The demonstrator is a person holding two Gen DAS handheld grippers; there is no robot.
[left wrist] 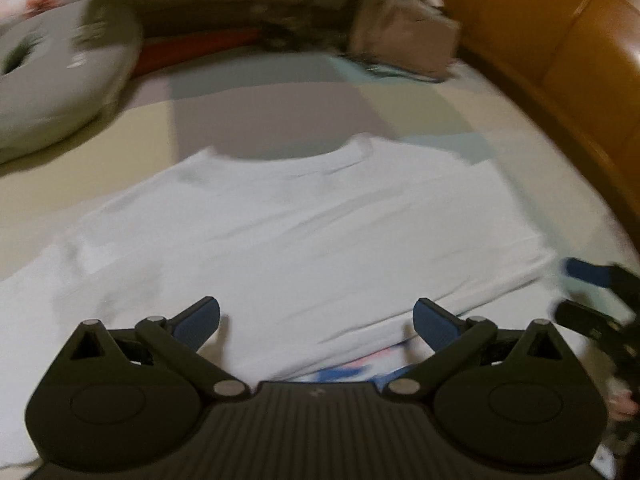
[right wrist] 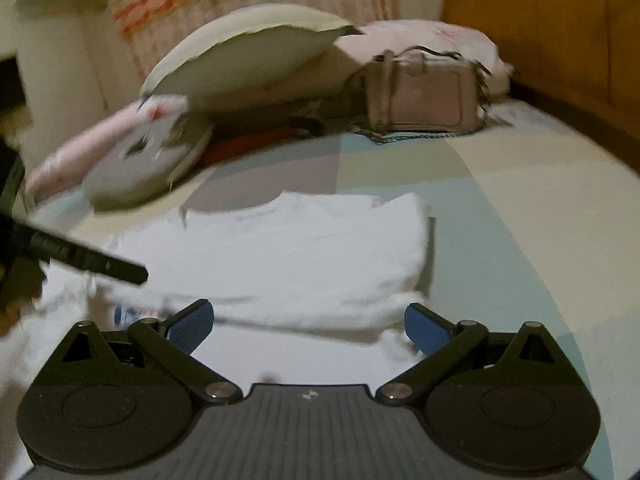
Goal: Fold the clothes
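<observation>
Left gripper (left wrist: 316,320): jaws spread wide, nothing between them, blue pads (left wrist: 198,322) facing inward, black linkage arms angled out in a V from the body. Hovering, not gripping.

Right gripper (right wrist: 306,324): same pose, jaws wide apart, blue pads (right wrist: 426,330) clear, nothing clamped.

In the left wrist view the right gripper shows at the far right edge, just beside the left one, blurred, blue fingertip pointing left. In the right wrist view a black finger of the left gripper juts in from the left edge, ahead of the right gripper's left jaw.
</observation>
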